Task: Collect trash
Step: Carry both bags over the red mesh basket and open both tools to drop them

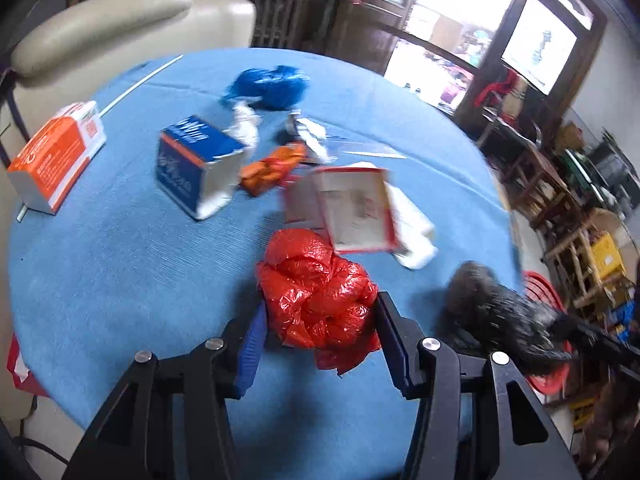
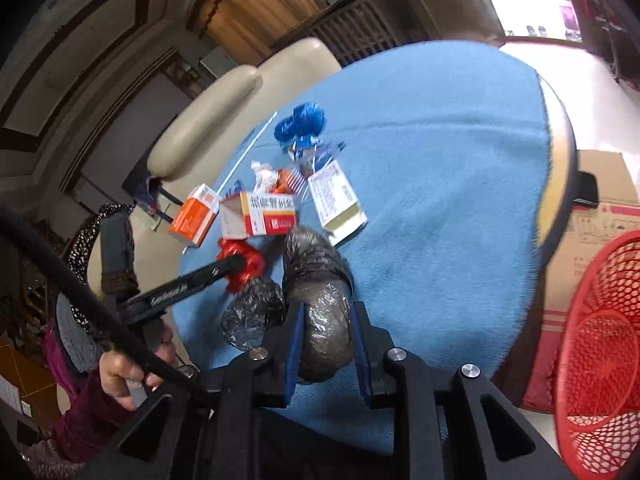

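Note:
A crumpled red plastic bag (image 1: 320, 300) lies on the blue tablecloth (image 1: 120, 280) between the fingers of my left gripper (image 1: 318, 320), which is open around it; whether the pads touch it I cannot tell. My right gripper (image 2: 326, 332) is shut on a crumpled black plastic bag (image 2: 320, 300) and holds it over the near table edge. That black bag also shows in the left wrist view (image 1: 492, 304). The red bag and the left gripper's finger also show in the right wrist view (image 2: 240, 266).
On the cloth lie an orange box (image 1: 56, 156), a blue box (image 1: 196, 164), a red-and-white box (image 1: 352, 208), an orange wrapper (image 1: 272, 168), white tissue (image 1: 412, 232) and a blue bag (image 1: 268, 86). A red mesh basket (image 2: 600, 360) stands on the floor at the right. A cream chair (image 1: 120, 20) stands behind.

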`<move>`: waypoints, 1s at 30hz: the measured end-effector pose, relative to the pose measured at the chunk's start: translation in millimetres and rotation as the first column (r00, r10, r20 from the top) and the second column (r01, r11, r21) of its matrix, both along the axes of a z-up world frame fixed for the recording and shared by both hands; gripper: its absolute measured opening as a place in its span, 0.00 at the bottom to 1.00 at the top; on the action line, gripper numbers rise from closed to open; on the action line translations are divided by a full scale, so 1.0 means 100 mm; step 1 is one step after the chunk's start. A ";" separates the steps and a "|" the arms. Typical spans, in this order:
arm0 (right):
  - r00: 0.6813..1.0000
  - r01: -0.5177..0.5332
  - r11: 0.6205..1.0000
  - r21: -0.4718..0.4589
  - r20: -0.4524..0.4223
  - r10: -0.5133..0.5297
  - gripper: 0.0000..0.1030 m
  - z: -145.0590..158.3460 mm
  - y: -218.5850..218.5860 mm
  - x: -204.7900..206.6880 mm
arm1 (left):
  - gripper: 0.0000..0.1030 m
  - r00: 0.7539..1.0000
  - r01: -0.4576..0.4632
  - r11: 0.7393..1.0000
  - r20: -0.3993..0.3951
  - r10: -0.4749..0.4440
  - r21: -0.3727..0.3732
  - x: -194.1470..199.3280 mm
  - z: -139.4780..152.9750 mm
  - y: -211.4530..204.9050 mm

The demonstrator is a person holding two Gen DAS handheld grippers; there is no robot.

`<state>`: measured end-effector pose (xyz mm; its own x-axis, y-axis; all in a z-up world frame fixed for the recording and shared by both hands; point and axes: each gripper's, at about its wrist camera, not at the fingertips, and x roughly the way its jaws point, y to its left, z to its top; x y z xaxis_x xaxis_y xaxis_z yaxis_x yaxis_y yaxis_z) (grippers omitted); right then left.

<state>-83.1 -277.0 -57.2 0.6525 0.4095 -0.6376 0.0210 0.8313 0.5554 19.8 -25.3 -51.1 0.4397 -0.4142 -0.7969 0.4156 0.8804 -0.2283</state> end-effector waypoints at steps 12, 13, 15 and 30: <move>0.996 0.085 0.994 0.063 0.008 -0.086 0.27 0.02 -0.38 -0.36 | 0.53 0.989 0.145 0.989 0.029 -0.146 0.041 -0.41 0.15 -0.39; 0.996 0.086 0.993 0.086 0.006 -0.087 0.29 -0.02 -0.37 -0.33 | 0.53 0.990 0.136 0.990 0.033 -0.137 0.044 -0.44 0.14 -0.36; 0.997 0.080 0.992 0.099 -0.015 -0.079 0.54 -0.10 -0.31 -0.24 | 0.53 0.990 0.126 0.990 0.057 -0.130 0.063 -0.48 0.16 -0.32; 0.996 -0.017 0.988 -0.151 -0.087 0.004 0.43 -0.48 0.26 0.07 | 0.54 0.974 0.020 0.976 0.217 -0.068 0.217 -0.77 0.33 -0.13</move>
<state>-76.4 -250.7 -105.6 0.5884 0.3103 -0.7467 0.0540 0.9063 0.4192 -57.5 -38.6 -17.9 0.6005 -0.2690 -0.7530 0.4740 0.8782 0.0643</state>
